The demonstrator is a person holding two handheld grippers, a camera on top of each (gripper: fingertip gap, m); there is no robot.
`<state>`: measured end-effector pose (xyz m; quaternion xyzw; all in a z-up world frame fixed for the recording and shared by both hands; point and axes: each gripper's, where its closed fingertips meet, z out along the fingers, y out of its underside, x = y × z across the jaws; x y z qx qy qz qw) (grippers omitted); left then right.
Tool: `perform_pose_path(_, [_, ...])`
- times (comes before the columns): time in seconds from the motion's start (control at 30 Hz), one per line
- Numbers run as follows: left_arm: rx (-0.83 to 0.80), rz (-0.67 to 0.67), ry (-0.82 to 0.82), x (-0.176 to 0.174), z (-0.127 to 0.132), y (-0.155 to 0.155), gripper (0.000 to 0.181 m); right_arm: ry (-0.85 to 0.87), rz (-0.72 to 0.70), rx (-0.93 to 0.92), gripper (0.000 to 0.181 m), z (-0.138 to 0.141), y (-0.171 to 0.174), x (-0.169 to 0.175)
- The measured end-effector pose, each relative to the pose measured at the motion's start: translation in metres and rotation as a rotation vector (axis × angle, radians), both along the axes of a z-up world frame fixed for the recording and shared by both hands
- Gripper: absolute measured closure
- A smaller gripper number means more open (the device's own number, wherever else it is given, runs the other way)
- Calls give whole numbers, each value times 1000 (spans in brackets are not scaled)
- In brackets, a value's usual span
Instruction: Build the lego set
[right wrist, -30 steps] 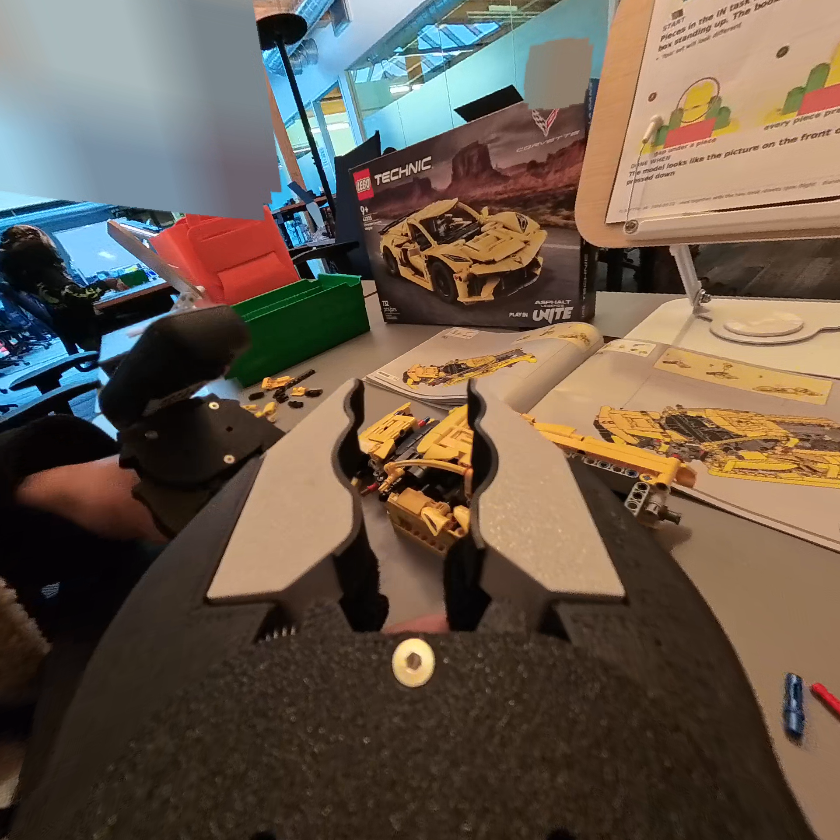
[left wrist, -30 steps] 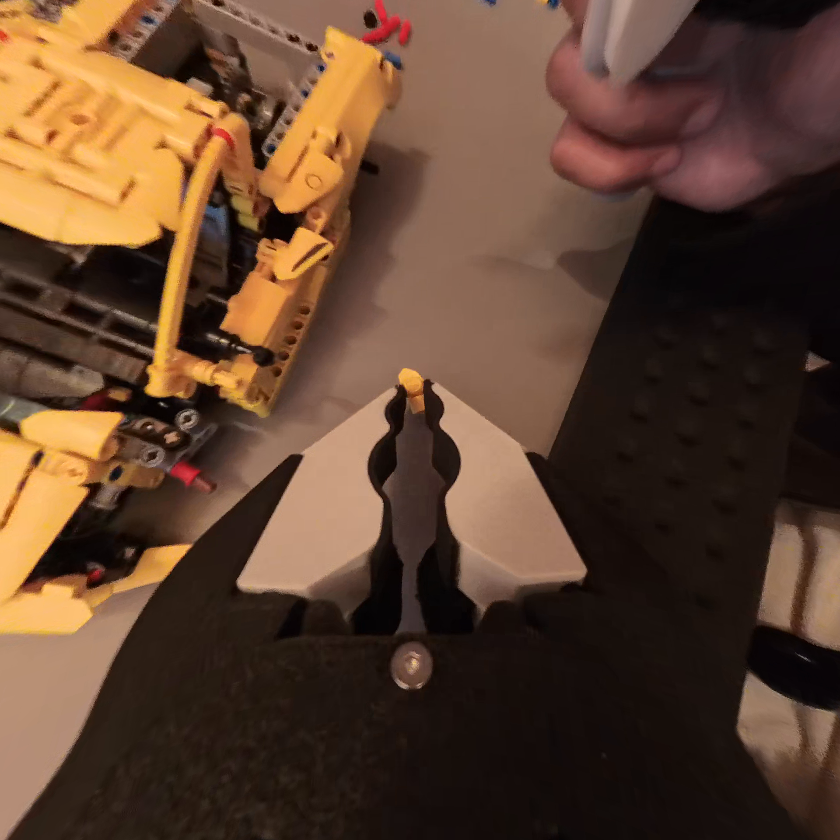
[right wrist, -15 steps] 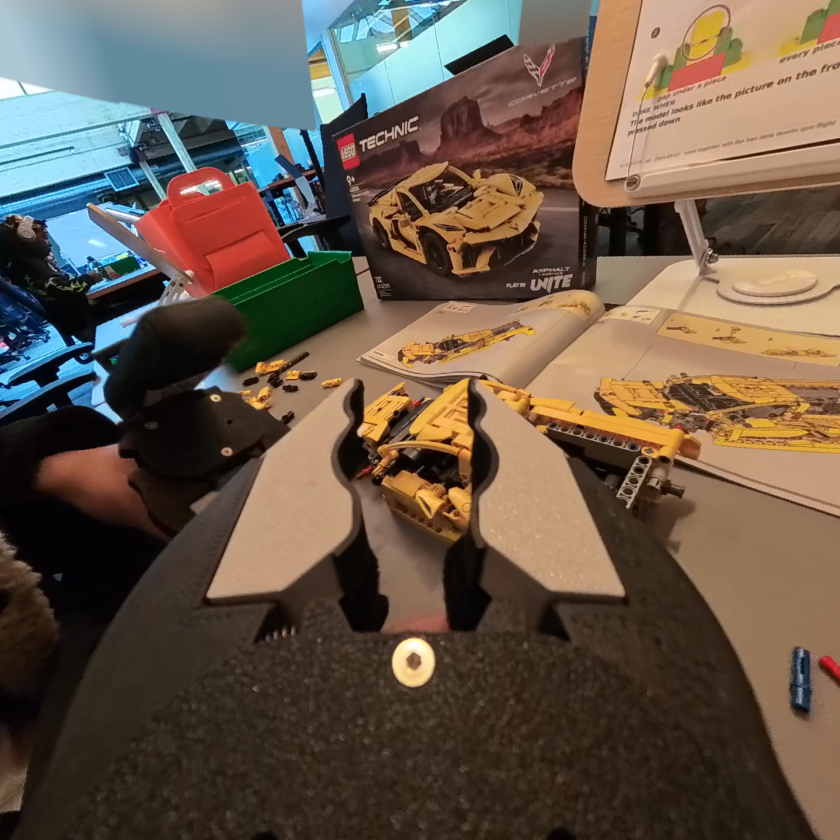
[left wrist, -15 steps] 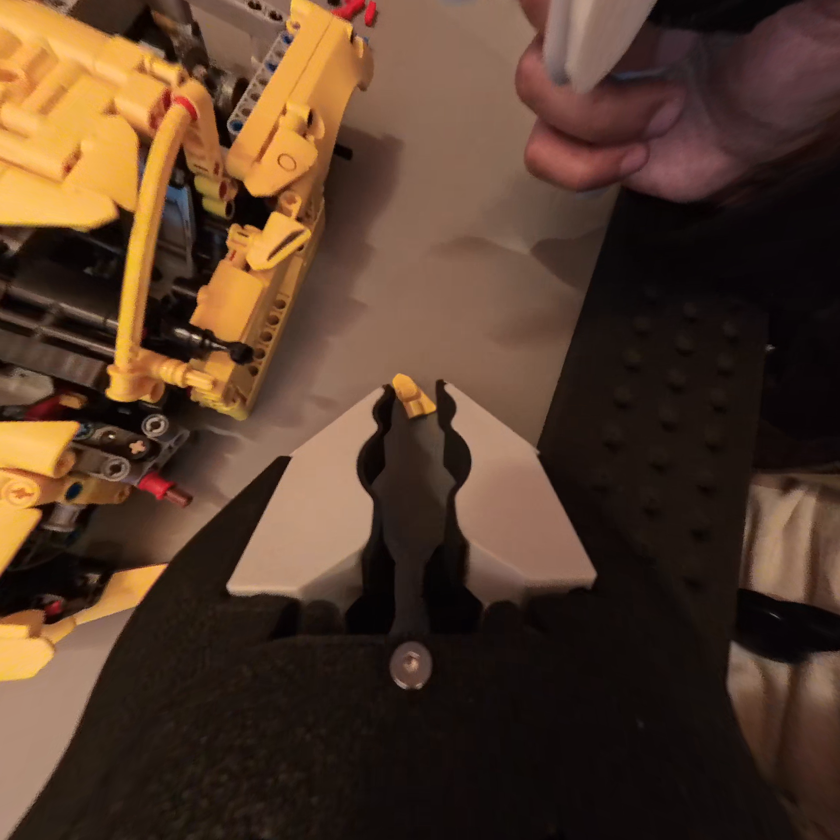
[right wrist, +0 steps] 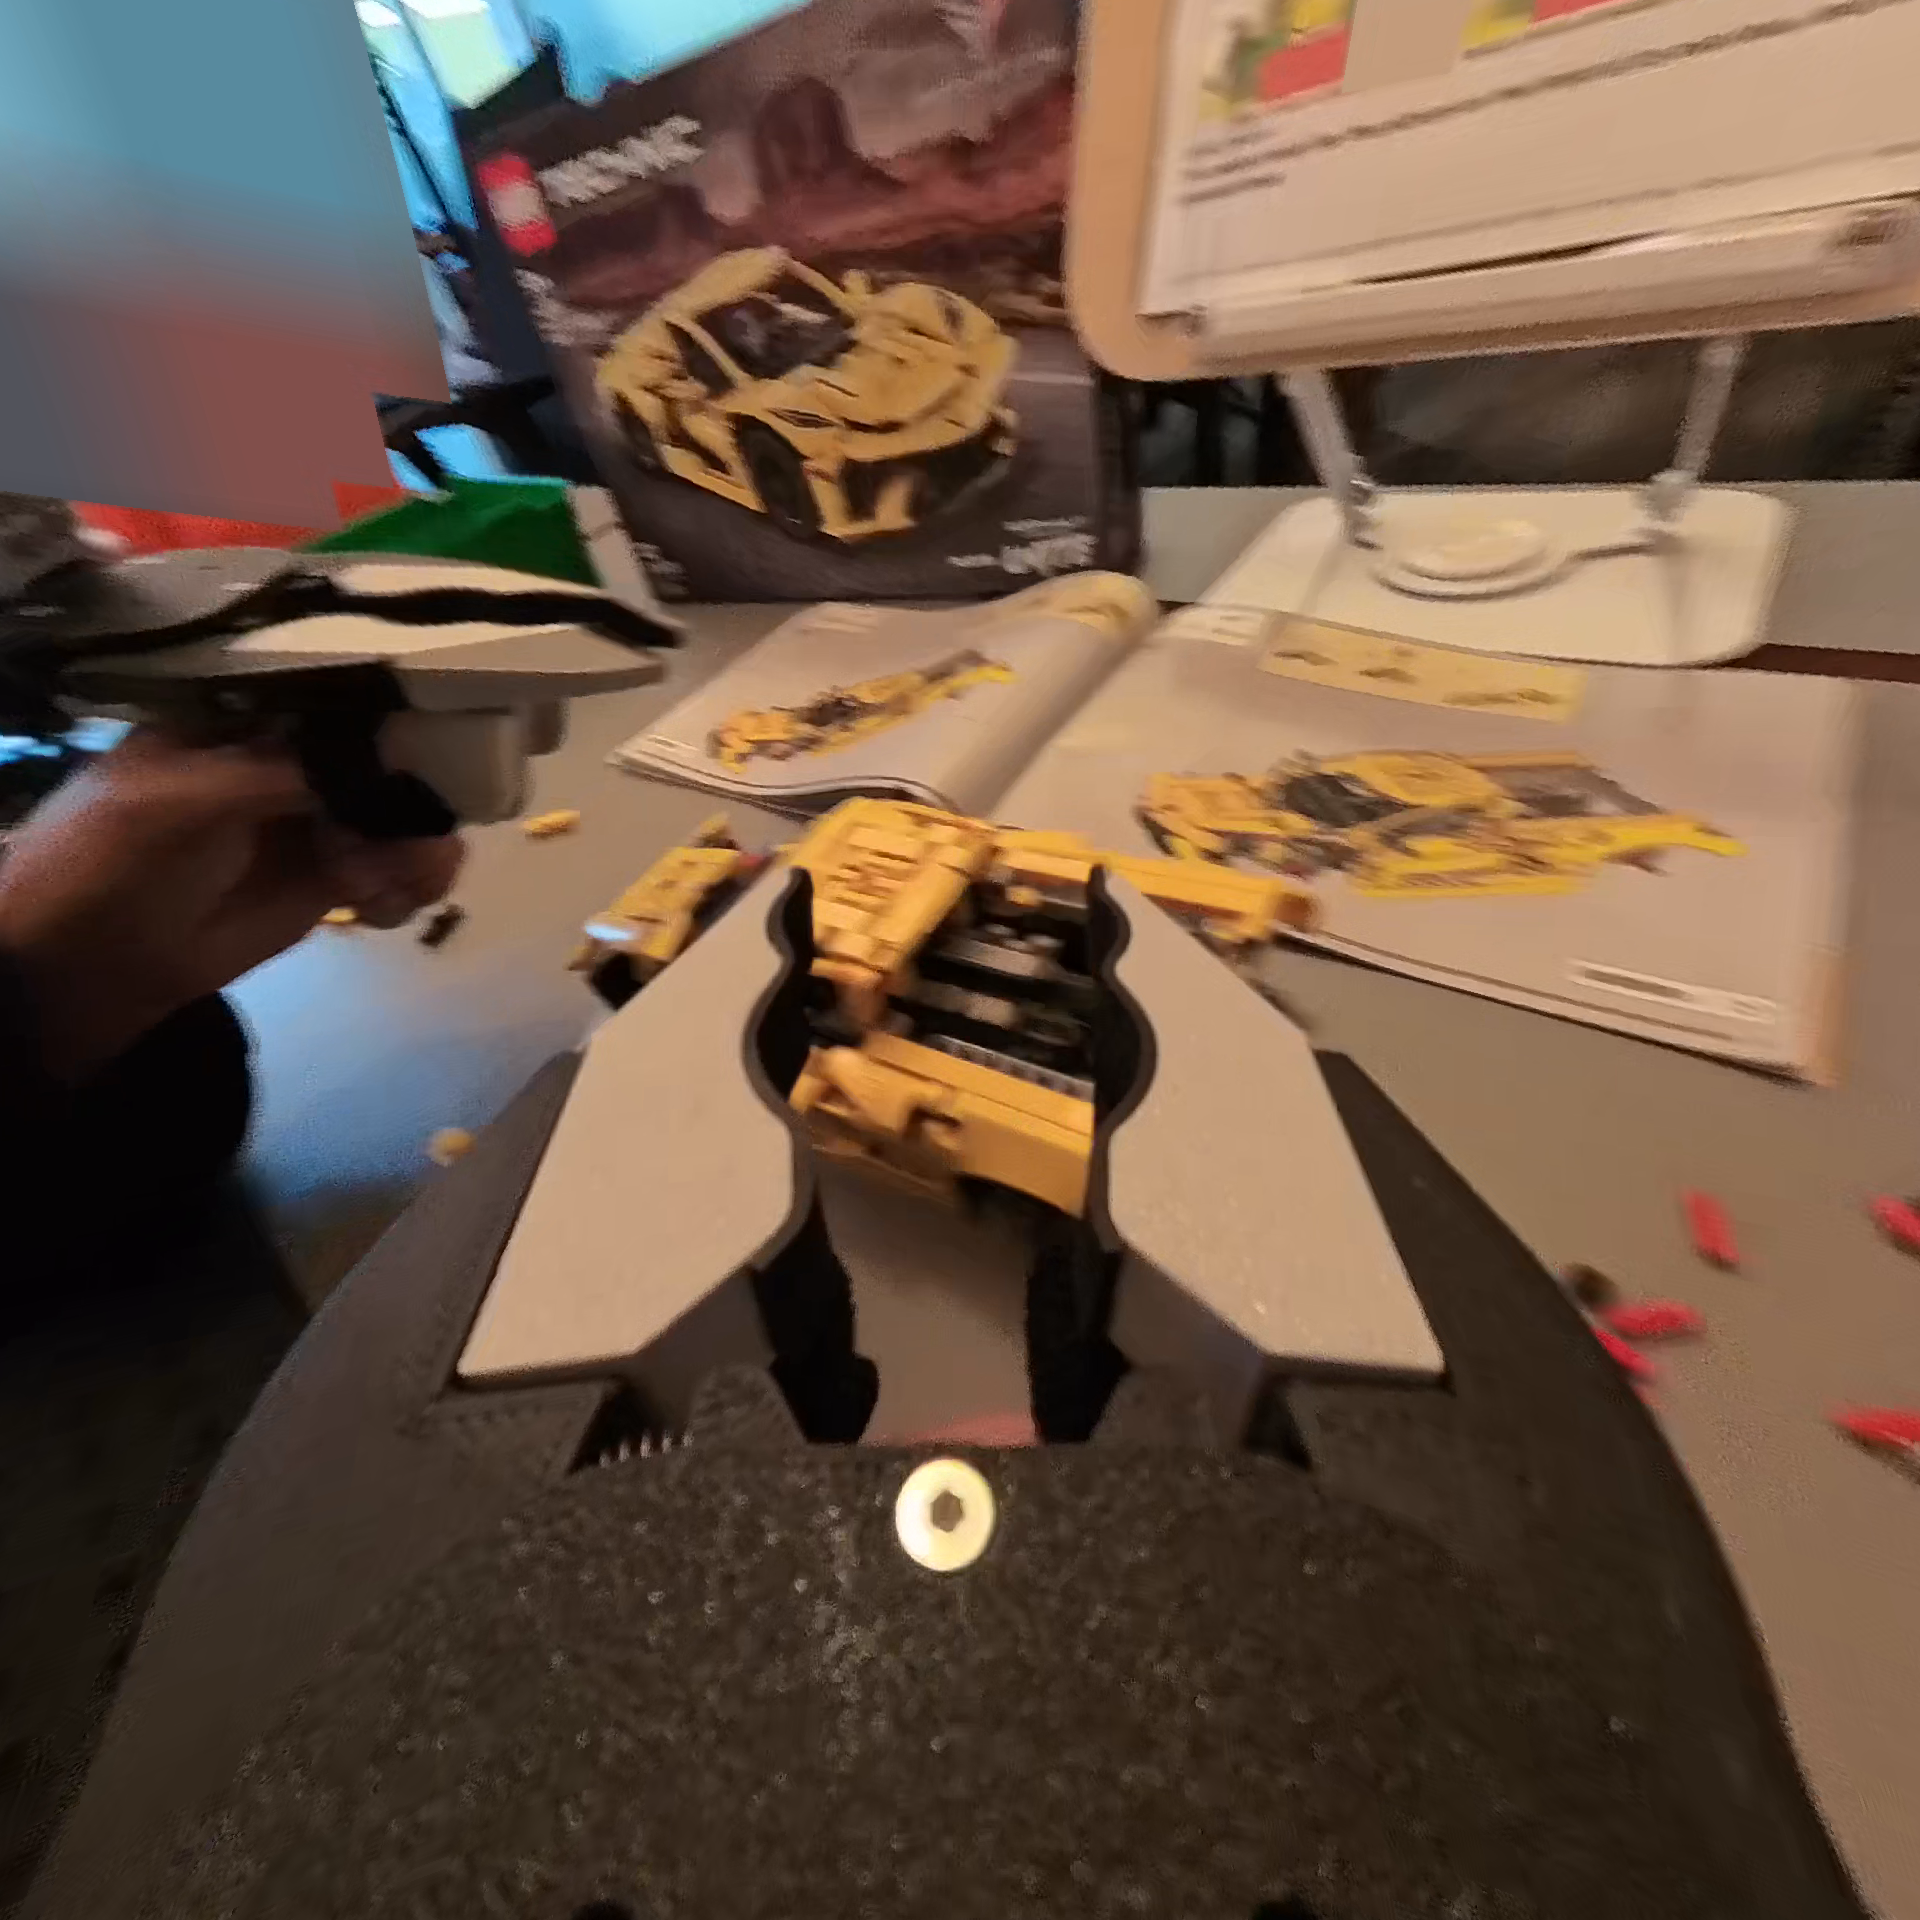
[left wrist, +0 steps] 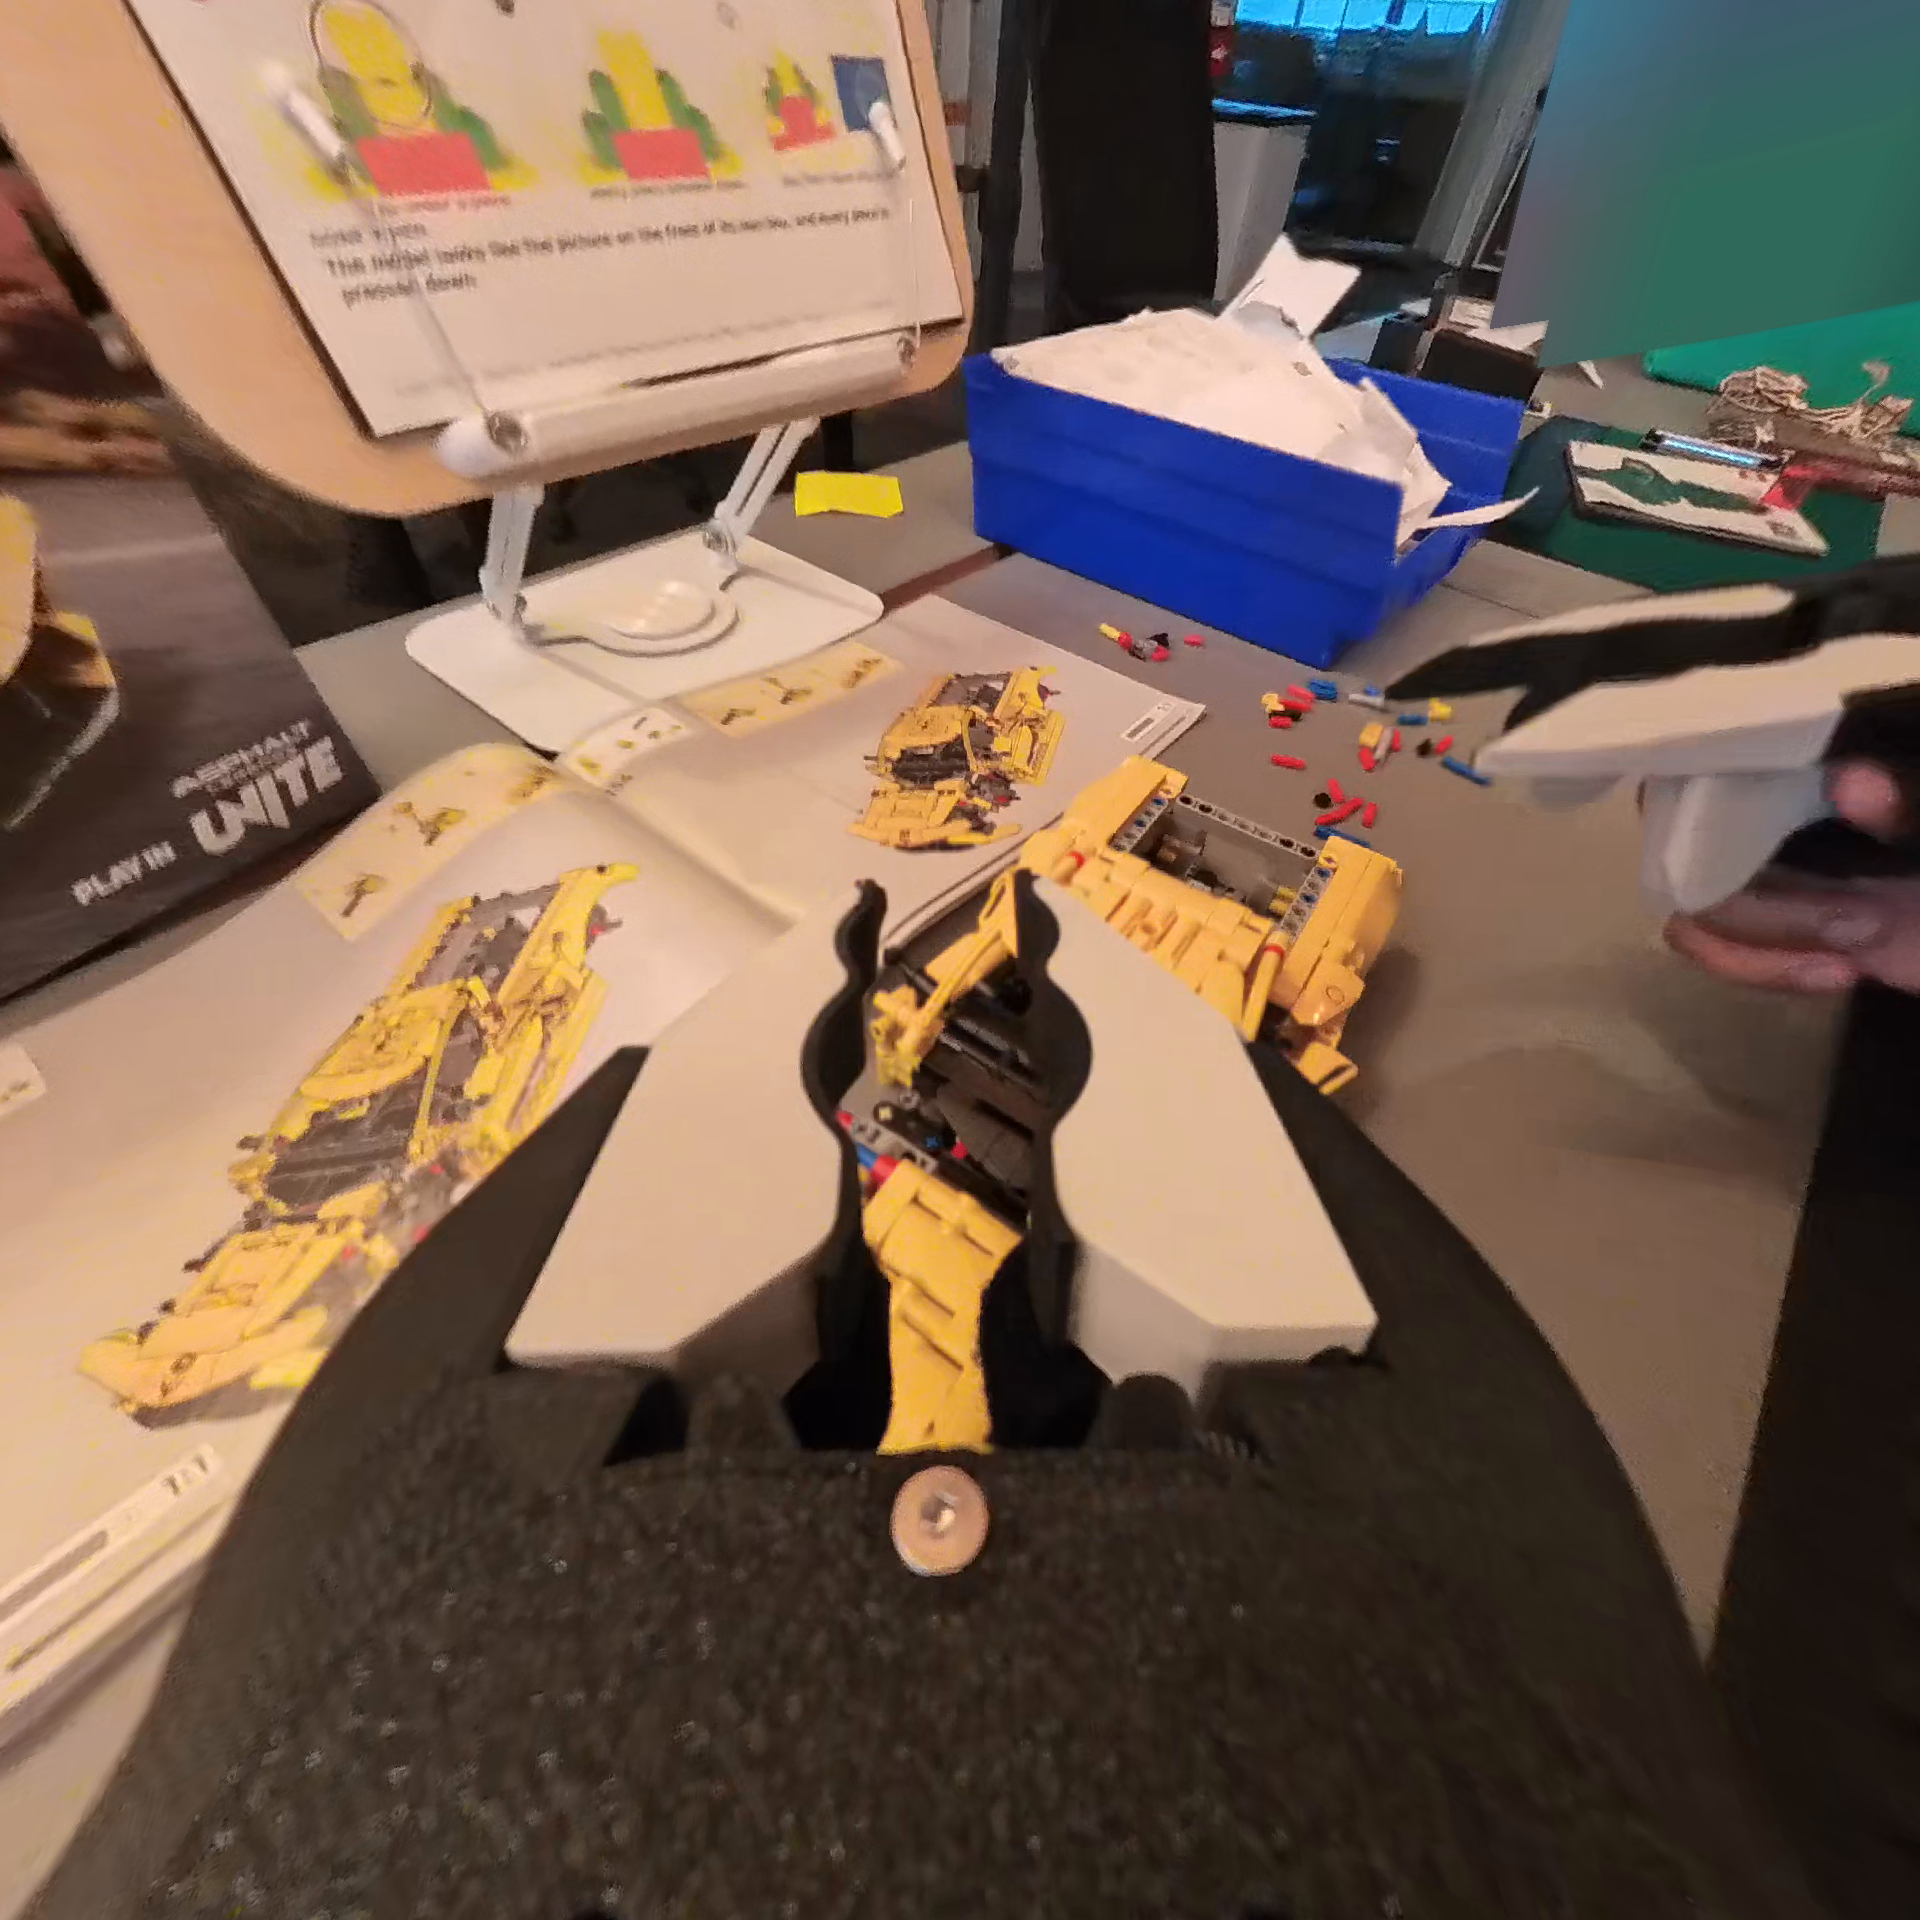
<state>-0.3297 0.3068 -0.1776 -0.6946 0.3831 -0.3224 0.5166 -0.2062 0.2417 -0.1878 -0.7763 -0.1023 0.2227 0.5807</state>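
The part-built yellow lego car (left wrist: 1195,914) lies on the grey table beside the open instruction booklet (left wrist: 520,935). My left gripper (left wrist: 945,891) hovers over the car's near end with its jaws apart and nothing between the fingertips. It also shows at the left of the right wrist view (right wrist: 623,634). My right gripper (right wrist: 940,888) is open wide above the car (right wrist: 894,862), and its pads do not press on the car. It shows at the right of the left wrist view (left wrist: 1439,727), held in a hand.
Loose red, blue and yellow pins (left wrist: 1340,748) lie right of the car, with more in the right wrist view (right wrist: 1662,1320). A blue bin (left wrist: 1195,499) of paper, a sheet stand (left wrist: 582,208), the set's box (right wrist: 831,364) and a green bin (right wrist: 468,530) line the back. Small yellow pieces (right wrist: 449,1143) lie at the left.
My left jaws opened, and the small yellow piece held at their tips a second ago is gone from them. The left gripper swung up over the car. My right jaws widened and moved closer to the car.
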Motion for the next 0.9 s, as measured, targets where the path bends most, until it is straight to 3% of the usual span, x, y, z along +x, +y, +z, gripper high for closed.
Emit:
perform_pose_path(0.1, [-5,40,25,-14,-10,4,156,-47,-132,-43,129,-3,-4,52])
perform_pose_path(0.2, [19,105,79,-32,-14,15,156,-33,-156,-85,130,-13,-10,75])
perform_pose_path(0.33, [116,208,142,-94,7,31,157,77,-124,-47,135,-17,-7,69])
perform_pose_path(0.47, [76,215,283,-182,10,18,159,67,-72,-48,134,-23,-7,57])
perform_pose_path(0.63, [-131,272,506,-271,-36,-2,159,33,-69,-40,135,-26,-6,56])
perform_pose_path(0.8, [-240,339,620,-326,-74,-12,166,21,-90,-30,137,-27,-7,61])
perform_pose_path(0.9, [-434,389,591,-345,-93,-17,162,16,-88,-38,137,-29,-6,60])
